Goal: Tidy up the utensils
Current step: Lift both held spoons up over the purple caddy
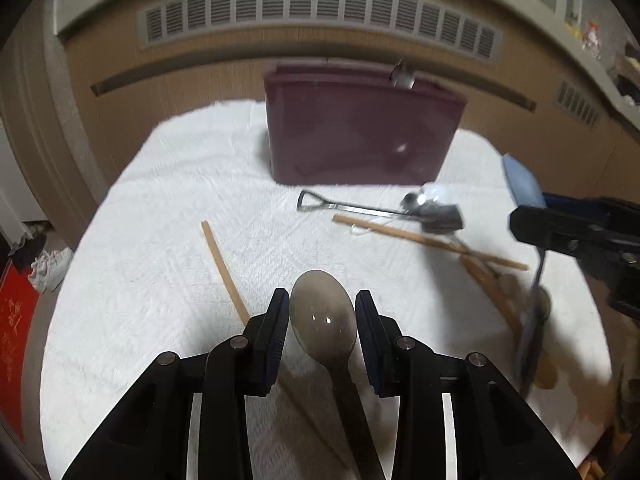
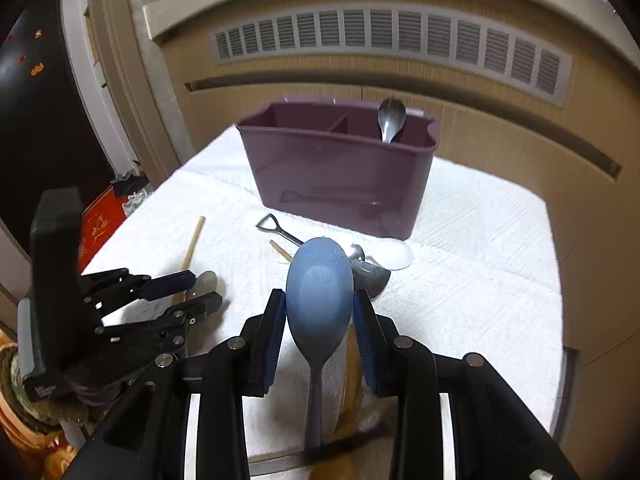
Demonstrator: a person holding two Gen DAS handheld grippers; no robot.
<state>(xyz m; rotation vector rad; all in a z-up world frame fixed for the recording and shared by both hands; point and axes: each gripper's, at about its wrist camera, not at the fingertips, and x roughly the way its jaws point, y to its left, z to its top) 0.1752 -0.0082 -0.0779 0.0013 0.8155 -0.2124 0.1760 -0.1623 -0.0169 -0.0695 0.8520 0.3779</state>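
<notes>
Inventory, utensil sorting on a desk covered with a white towel (image 1: 160,240).

1. Left tool (image 1: 322,336): a grey metal spoon (image 1: 323,316) lies between its 2 pads, bowl forward and handle running back under the tool. A narrow gap shows on each side of the bowl, so a firm pinch cannot be confirmed.
2. Right tool (image 2: 319,326): a blue spoon (image 2: 319,284) sits between its pads, bowl forward, the pads hard against the bowl's sides.
3. Maroon utensil caddy (image 2: 340,176): upright at the far side of the towel, divided into compartments; 1 silver spoon (image 2: 391,118) stands in the right compartment, bowl up.
4. Loose on the towel, near the caddy's front: a shovel-handled metal spoon (image 1: 344,206), a white plastic spoon (image 2: 394,254), 1 chopstick (image 1: 428,240) lying across the pile and another chopstick (image 1: 224,270) apart to the left.
</notes>
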